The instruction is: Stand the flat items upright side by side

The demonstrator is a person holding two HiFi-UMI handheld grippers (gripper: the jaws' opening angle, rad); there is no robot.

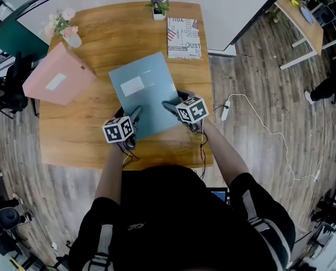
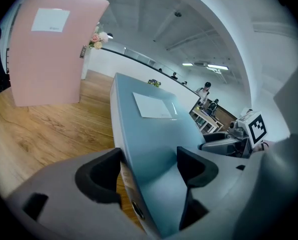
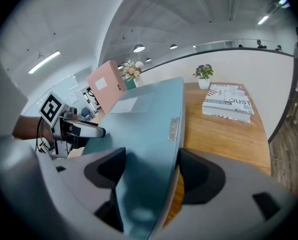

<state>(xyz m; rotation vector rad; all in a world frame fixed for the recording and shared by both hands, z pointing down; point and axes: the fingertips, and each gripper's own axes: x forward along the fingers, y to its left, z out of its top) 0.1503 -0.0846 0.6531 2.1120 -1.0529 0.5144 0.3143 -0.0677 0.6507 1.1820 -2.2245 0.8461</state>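
Now, blue folder clamped in left tongs, right tongs

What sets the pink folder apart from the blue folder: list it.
Colour: the pink folder is pale pink, the blue folder grey-blue.
Pose: the pink folder stands upright on the table; the blue folder is tilted.
Hold: nothing grips the pink folder, while the left gripper and right gripper each clamp the blue folder's near end.
Both are flat and carry a white label.
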